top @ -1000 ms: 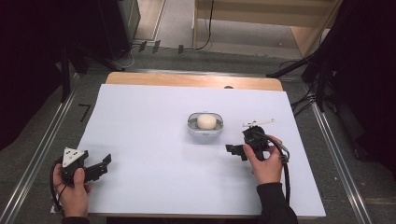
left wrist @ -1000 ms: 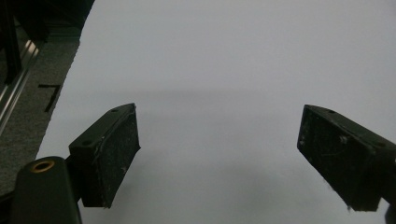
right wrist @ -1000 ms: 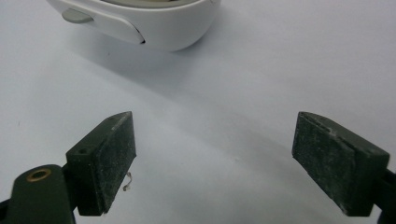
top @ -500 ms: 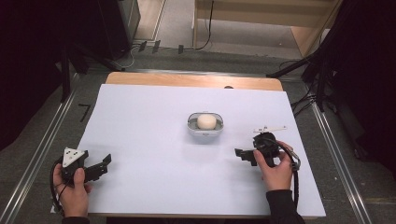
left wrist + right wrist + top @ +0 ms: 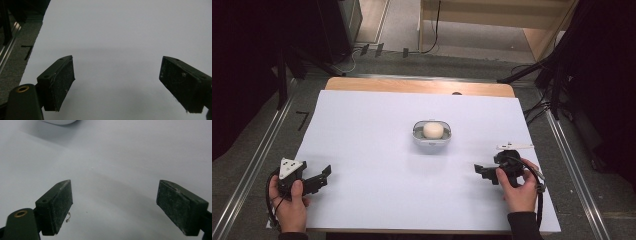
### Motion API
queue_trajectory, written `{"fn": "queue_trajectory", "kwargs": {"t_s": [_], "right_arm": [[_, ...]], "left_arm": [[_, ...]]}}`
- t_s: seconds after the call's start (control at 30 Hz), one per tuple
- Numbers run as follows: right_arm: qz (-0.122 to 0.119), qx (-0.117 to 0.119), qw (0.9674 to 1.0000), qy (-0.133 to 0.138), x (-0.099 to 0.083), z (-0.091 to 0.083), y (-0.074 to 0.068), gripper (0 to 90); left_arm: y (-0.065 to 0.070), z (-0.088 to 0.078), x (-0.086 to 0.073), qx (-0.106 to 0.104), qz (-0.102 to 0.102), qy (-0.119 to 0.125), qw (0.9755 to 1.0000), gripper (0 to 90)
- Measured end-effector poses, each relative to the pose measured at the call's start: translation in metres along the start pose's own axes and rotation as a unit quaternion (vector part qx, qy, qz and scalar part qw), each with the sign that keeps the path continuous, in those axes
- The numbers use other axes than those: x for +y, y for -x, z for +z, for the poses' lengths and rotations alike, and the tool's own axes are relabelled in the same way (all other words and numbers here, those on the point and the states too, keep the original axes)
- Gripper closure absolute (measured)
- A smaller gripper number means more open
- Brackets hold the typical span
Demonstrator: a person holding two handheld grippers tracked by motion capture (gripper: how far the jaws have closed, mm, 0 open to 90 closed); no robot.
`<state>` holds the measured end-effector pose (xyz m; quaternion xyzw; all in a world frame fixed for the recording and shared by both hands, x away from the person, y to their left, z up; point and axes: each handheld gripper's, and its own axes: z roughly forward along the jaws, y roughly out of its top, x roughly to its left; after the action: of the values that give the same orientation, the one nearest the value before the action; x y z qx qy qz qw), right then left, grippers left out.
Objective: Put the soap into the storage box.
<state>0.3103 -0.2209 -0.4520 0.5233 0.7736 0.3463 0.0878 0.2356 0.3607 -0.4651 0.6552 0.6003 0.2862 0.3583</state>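
Note:
A small grey bowl (image 5: 432, 138) sits near the middle of the white table sheet (image 5: 377, 125), with a cream-coloured round lump (image 5: 433, 130) inside it. The bowl's rim (image 5: 58, 122) peeks in at the top of the right gripper view. My right gripper (image 5: 480, 171) is at the front right of the sheet, held by a hand, jaws wide apart and empty (image 5: 113, 207). My left gripper (image 5: 323, 176) rests at the front left corner in the other hand, also open with nothing between its pads (image 5: 117, 86).
Metal rails (image 5: 259, 150) run along both sides of the table. Cables and dark stands (image 5: 557, 85) lie on the floor at the back and right. A wooden table edge (image 5: 417, 86) shows beyond the sheet.
My right gripper has drawn back from beside the bowl toward the front right of the sheet. The left gripper has stayed put.

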Motion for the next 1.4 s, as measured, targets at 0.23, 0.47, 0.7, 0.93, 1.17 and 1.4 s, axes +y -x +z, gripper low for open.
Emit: {"fn": "queue_trajectory", "kwargs": {"t_s": [0.23,0.47,0.7,0.93,1.17,1.4], "right_arm": [[0.008,-0.010,0.9999,0.009,-0.017,-0.010,0.015,14.2],[0.016,-0.016,0.9996,0.018,-0.030,-0.017,0.025,14.2],[0.018,-0.023,0.9990,0.034,-0.040,-0.027,0.032,14.2],[0.024,-0.028,0.9987,0.036,-0.048,-0.032,0.039,14.1],[0.031,-0.031,0.9981,0.043,-0.057,-0.037,0.048,14.1],[0.038,-0.040,0.9972,0.050,-0.065,-0.044,0.056,14.2]], "left_arm": [[0.000,0.000,0.000,0.001,0.002,0.000,1.0000,13.8],[0.001,0.000,0.000,0.002,0.003,-0.001,1.0000,13.8],[0.001,0.000,0.000,0.002,0.004,-0.001,1.0000,13.8],[0.001,0.000,0.000,0.002,0.005,-0.001,1.0000,13.8],[0.001,0.000,0.000,0.003,0.006,0.000,1.0000,13.8],[0.002,0.000,0.000,0.003,0.006,0.000,1.0000,13.8]]}}
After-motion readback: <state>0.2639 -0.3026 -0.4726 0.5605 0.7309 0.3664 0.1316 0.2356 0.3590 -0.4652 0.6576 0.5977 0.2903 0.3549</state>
